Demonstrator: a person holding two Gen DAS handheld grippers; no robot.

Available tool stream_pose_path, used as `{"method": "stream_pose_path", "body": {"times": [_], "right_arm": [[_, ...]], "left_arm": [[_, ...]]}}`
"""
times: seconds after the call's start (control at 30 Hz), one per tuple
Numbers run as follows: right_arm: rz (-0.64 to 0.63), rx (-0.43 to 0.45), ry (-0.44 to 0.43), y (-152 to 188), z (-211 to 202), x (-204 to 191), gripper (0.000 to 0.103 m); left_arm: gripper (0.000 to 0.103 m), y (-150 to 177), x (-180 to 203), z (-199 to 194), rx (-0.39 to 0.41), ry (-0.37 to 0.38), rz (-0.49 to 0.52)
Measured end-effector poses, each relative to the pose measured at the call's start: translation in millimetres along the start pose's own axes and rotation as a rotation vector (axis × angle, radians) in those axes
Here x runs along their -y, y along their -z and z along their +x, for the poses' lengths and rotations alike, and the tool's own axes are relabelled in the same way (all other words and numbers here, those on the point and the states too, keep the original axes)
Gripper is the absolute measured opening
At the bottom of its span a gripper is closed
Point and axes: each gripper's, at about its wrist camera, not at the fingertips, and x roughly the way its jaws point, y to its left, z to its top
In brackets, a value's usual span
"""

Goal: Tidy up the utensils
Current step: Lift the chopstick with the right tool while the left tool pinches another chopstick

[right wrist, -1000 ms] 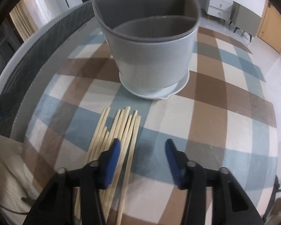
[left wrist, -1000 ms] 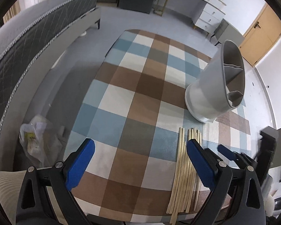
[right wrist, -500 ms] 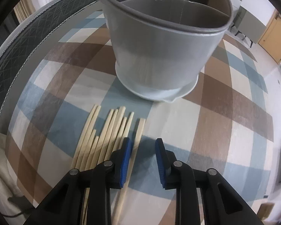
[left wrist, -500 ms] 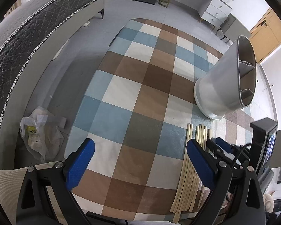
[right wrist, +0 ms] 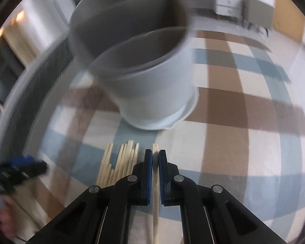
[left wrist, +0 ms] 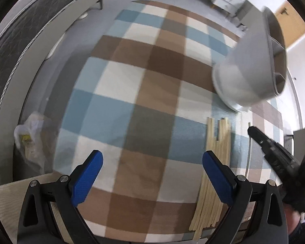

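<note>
My right gripper just closing, pinching single chopstick; its tip pokes toward 12 o'clock; remaining chopsticks at 9 o'clock; my left gripper wide, empty.

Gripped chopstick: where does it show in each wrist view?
Left wrist: chopstick, thin pale line at right, apart from the chopstick pile, at the right gripper.
Right wrist: bottom centre, chopstick clamped in the right gripper.
Shared landmark: grey utensil holder.
</note>
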Motion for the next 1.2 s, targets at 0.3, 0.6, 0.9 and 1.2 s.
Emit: {"method": "stream_pose_path", "body": {"times": [0.3, 0.6, 0.9, 1.2], "right_arm": [[0.226, 0.131, -0.172, 4.2, -46.7, 54.7, 0.005], [0.319, 0.217, -0.252, 9.7, -71.4, 72.4, 0.005], [0.325, 0.263, -0.261, 10.3, -83.9, 77.0, 0.005], [0.328, 0.291, -0.251, 13.2, -91.5, 82.0, 0.005]], "left_arm": [[0.096, 21.0, 44.0, 25.6, -0.071, -0.04, 0.205], [0.096, 28.3, 39.3, 39.3, -0.13, -0.132, 0.177], [0.096, 25.8, 47.8, 40.4, -0.118, -0.147, 0.198], [0.089, 26.5, 53.8, 42.7, -0.115, -0.159, 0.182]]}}
